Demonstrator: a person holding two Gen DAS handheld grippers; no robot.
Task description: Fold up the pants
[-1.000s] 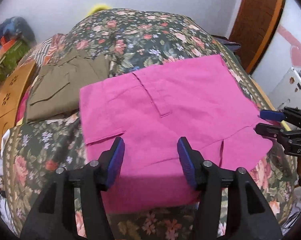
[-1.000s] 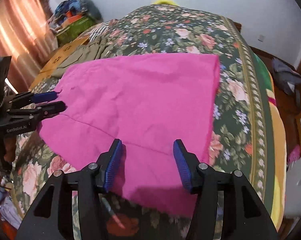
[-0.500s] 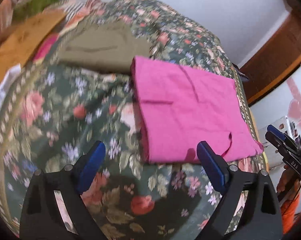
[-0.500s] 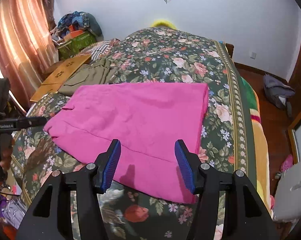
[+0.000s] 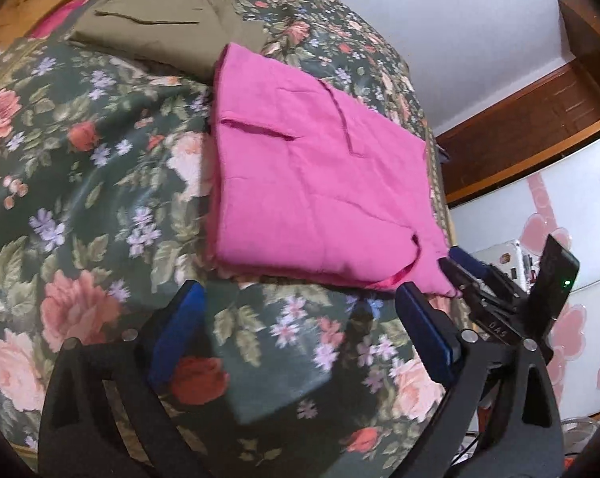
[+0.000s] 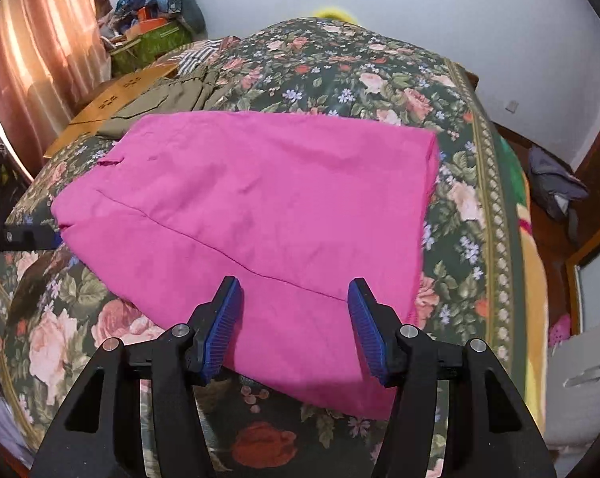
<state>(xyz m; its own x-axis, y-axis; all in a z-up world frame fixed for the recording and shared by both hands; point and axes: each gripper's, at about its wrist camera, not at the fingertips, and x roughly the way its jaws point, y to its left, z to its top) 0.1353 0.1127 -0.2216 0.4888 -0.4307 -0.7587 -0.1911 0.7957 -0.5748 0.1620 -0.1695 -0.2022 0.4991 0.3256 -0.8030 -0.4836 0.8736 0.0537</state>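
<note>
1. Pants (image 5: 320,183) lie folded into a compact pink rectangle on the floral bedspread (image 5: 81,199), with a pocket slit and fly seam facing up in the left wrist view; an olive garment (image 5: 160,28) sits just beyond their far corner.

2. Left gripper (image 5: 300,318) has swung off the cloth since a second ago: then its pads stood over the pink fabric, now they hover over bare bedspread just beside the near folded edge. Its jaws are opening, already spread wide, with nothing between them.

3. Right gripper (image 6: 294,318) hangs over the near part of the pants (image 6: 252,215), jaws parted about halfway; its pads do not appear to press the cloth, so it looks empty. Its framing has changed only a little over the second.

4. Meaning for the task: the left side's release suggests a fold has just been laid down. The bundle looks tidy, with only one loose corner poking out near the right gripper (image 5: 471,275) in the left view.

5. Likely remainder: one more fold or a smoothing pass, if any.
</note>
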